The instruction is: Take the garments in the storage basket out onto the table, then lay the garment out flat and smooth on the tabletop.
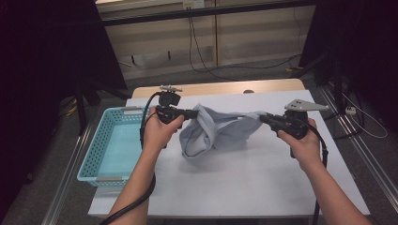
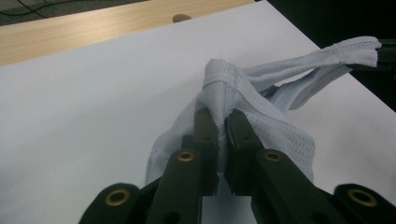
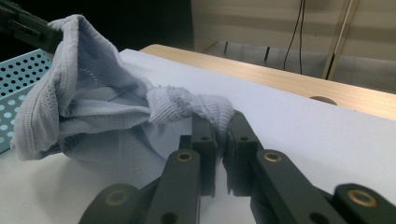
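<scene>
High view, left gripper [image 1: 193, 113] and right gripper [image 1: 264, 119] jaws clamping pale cloth [image 1: 220, 131], no writing legible

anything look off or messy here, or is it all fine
Nothing damaged or spilled. The pale garment is bunched and twisted, not flat: the left claw and right claw each pinch an edge, holding it up while its middle sags to the white table. The blue basket sits straight at the table's left.
</scene>
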